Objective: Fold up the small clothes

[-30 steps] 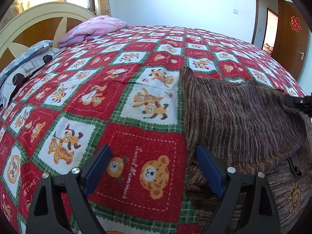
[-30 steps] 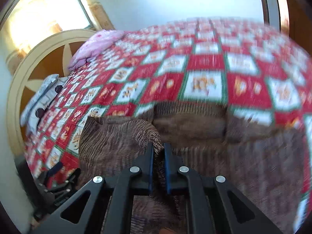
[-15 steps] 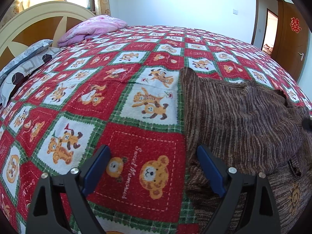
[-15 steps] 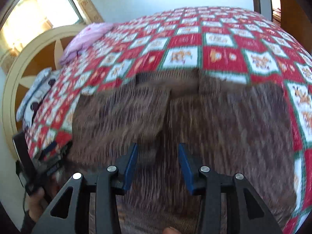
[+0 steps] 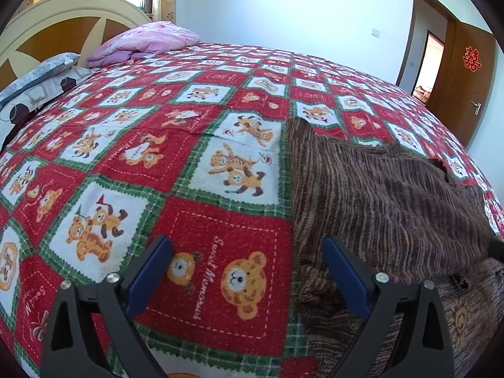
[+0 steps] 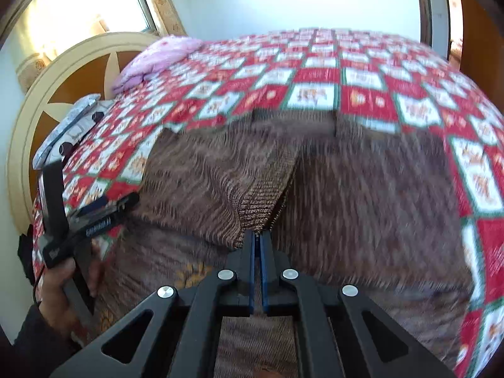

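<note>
— Brown knit garment (image 5: 378, 195) on the red bear quilt (image 5: 189, 163); left gripper (image 5: 247, 275)?
— Jaws wide, straddling its edge — nothing held.
— Right-wrist view?
— Right gripper (image 6: 259, 242) jaws just closed, pinching the garment's folded flap.

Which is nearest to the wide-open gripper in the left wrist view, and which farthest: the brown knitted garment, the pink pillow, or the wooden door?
From the left gripper:
1. Brown knitted garment, just to its right, with one blue finger over its edge.
2. Pink pillow, far up the bed on the left, by the headboard.
3. Wooden door, beyond the bed on the right.
</note>
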Available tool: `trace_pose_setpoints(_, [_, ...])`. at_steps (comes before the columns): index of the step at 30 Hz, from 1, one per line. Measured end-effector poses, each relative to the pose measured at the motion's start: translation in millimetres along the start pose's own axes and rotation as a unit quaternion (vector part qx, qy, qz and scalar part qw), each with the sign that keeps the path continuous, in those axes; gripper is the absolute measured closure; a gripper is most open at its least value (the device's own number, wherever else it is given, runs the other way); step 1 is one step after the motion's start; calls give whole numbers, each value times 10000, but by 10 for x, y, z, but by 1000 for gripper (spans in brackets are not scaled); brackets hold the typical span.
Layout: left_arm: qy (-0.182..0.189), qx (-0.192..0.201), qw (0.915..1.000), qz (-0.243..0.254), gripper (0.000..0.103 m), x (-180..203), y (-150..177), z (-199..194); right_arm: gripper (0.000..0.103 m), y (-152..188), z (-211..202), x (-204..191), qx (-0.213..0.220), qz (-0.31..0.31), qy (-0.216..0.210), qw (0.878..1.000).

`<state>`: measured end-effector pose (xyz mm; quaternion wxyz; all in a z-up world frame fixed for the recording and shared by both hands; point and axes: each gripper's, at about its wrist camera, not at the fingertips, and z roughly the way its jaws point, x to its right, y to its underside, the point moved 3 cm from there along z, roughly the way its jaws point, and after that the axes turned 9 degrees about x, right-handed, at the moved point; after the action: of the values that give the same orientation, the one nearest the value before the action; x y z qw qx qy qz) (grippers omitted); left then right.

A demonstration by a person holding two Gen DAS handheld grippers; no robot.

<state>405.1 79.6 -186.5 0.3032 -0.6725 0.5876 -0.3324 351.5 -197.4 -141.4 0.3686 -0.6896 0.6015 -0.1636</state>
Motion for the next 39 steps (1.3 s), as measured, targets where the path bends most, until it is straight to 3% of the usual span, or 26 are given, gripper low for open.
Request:
trace_pose_setpoints(3, [-23,-7,10000,41,3,23,-1,9,101,148,164,83,-145,-161,354,9991])
trace_pose_setpoints(9, [-76,-56,9998,148,0,42,18,8,100,45,65,47,-164,-274,71,9995])
trace_pose_setpoints(11, [-79,-68,9998,160,0,42,22,10,93,-104,18,55,26,-283,88,9996])
trace_pose_setpoints(13, [-98,-60,9997,196,0,57,25,8,77,-296,43,120,241,-172,180,9994])
trace_pose_setpoints(14, [-102,-57,9997,200,0,59,27,5,76,-403,112,168,303,-70,245,9992])
trace_pose_setpoints(20, [-61,-52,9999,151,0,57,28,0,76,-678,822,422,-166,413,459,9980])
trace_pose_setpoints(21, [-61,-49,9999,152,0,48,27,-2,83,-676,920,431,-202,390,458,9980])
trace_pose_setpoints(22, [-62,-48,9999,154,0,47,28,-1,100,-694,936,414,-110,269,510,9983])
trace_pose_setpoints(27, [-43,-60,9999,134,0,45,28,6,100,-771,719,398,364,-21,898,9953])
trace_pose_setpoints(31, [-72,-78,9998,167,0,50,31,13,98,-684,703,401,189,-307,962,9947])
trace_pose_setpoints(32, [-97,-92,9997,190,0,57,32,18,96,-655,639,364,238,-429,1040,9934])
trace_pose_setpoints(34, [-132,-96,9996,223,0,65,33,18,70,-601,514,278,322,-487,969,9936])
trace_pose_setpoints(35, [-137,-98,9996,222,0,64,33,20,65,-552,422,195,388,-492,809,9948])
trace_pose_setpoints(39, [-144,-98,9996,223,0,62,35,16,65,-268,271,-192,331,-886,170,9954])
